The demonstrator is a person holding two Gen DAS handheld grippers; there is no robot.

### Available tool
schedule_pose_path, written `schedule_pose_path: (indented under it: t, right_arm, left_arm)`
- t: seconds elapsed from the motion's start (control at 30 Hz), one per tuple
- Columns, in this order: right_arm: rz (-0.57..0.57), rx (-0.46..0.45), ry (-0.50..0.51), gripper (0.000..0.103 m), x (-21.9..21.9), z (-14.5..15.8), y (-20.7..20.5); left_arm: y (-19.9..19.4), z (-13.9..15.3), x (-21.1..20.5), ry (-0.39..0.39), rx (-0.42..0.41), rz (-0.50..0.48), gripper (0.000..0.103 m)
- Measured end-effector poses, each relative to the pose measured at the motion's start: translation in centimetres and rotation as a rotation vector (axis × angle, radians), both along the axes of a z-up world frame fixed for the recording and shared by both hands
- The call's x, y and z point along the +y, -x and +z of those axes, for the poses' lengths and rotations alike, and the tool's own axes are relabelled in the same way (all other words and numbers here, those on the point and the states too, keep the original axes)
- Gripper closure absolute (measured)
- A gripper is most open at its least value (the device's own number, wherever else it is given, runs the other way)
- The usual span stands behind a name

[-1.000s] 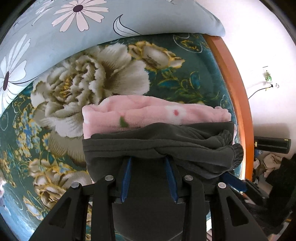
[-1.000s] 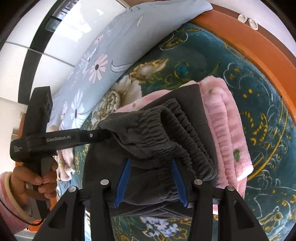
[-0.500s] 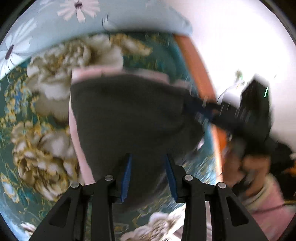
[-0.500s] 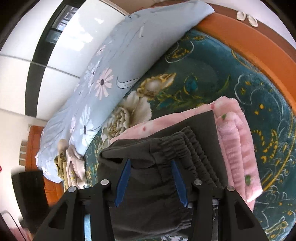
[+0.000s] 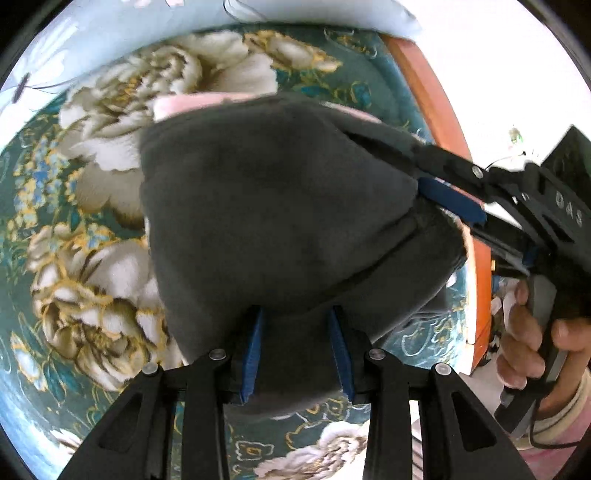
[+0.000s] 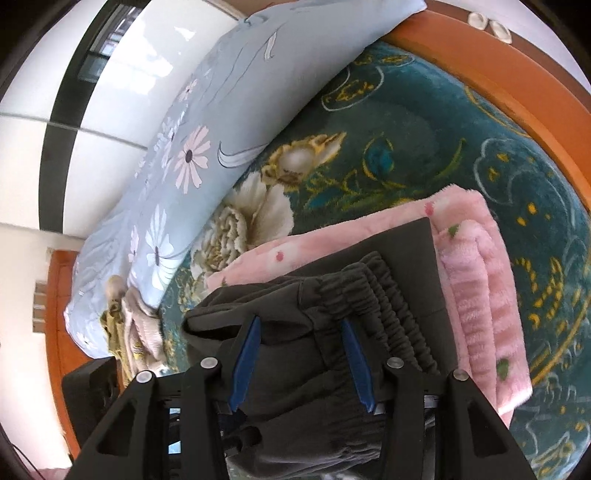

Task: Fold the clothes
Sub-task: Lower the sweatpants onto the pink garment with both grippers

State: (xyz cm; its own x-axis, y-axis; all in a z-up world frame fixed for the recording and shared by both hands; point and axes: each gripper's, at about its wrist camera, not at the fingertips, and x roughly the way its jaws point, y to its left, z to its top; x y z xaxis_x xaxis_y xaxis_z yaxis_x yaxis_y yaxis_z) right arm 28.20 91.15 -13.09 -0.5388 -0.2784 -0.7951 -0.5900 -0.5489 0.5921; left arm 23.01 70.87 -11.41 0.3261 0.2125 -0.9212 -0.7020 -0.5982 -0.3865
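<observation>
Left wrist view: the left gripper (image 5: 295, 345) has its two blue fingers (image 5: 252, 356) pinching the near edge of the dark gray pants (image 5: 280, 206).
Left of the tool: the green flower blanket (image 5: 85, 229) covers the bed, with big cream flowers on it.
Ahead of the tool: the gray pants spread out flat and hide most of the pink fleece clothes (image 5: 192, 101) — only a pink strip peeks out at the far edge.
Far ahead: a pale blue pillow (image 5: 122, 26) lies across the top.
Right of the tool: the right gripper (image 5: 448, 194) comes in from the side, held by a hand (image 5: 532, 332), and it is clamped on the right edge of the pants.
Far right: the orange wooden bed frame (image 5: 439, 110) runs along the edge.

Right wrist view: the right gripper (image 6: 301, 363) has cloth squeezed between its blue fingers (image 6: 244, 363).
Left of this tool: the blue pillow (image 6: 207, 147) with pink flowers.
Ahead of this tool: the stretchy waistband (image 6: 376, 299) of the pants — bunched up on top of the pink clothes (image 6: 480, 291).
Right of this tool: green blanket (image 6: 424, 147), then the orange frame (image 6: 498, 74).
</observation>
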Motion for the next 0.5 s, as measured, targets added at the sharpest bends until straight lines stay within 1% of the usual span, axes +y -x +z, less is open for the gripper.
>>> schedule_pose_path:
  t: [0.07,0.13,0.23,0.3,0.4,0.47,0.5]
  right_arm:
    - [-0.015,0.04,-0.022,0.053,-0.7,2.0,-1.6]
    - [-0.03,0.057,-0.034,0.053,-1.8,3.1,-3.6]
    - [-0.051,0.058,-0.044,0.053,-3.8,4.0,-6.7]
    - [-0.057,0.018,-0.035,0.053,-5.3,3.4,-8.6]
    - [-0.051,-0.065,-0.004,0.052,-7.5,1.6,-10.4]
    - [-0.034,-0.122,-0.008,0.047,-8.9,0.8,-11.1]
    - [-0.02,-0.141,-0.016,0.041,-9.6,0.5,-11.3]
  left_arm:
    - [-0.2,1.6,-0.5,-0.03,0.033,-0.003,0.066]
    - [-0.6,2.7,-1.0,-0.044,0.054,-0.007,0.066]
    - [-1.2,3.2,-1.7,-0.012,0.086,-0.009,0.062]
    - [-1.4,3.3,-2.9,0.016,0.092,0.01,0.05]
    - [-1.7,3.5,-4.9,0.05,0.095,0.05,0.043]
    - [-2.3,3.9,-5.9,0.052,0.105,0.066,0.042]
    - [-2.5,4.0,-6.2,0.054,0.113,0.07,0.042]
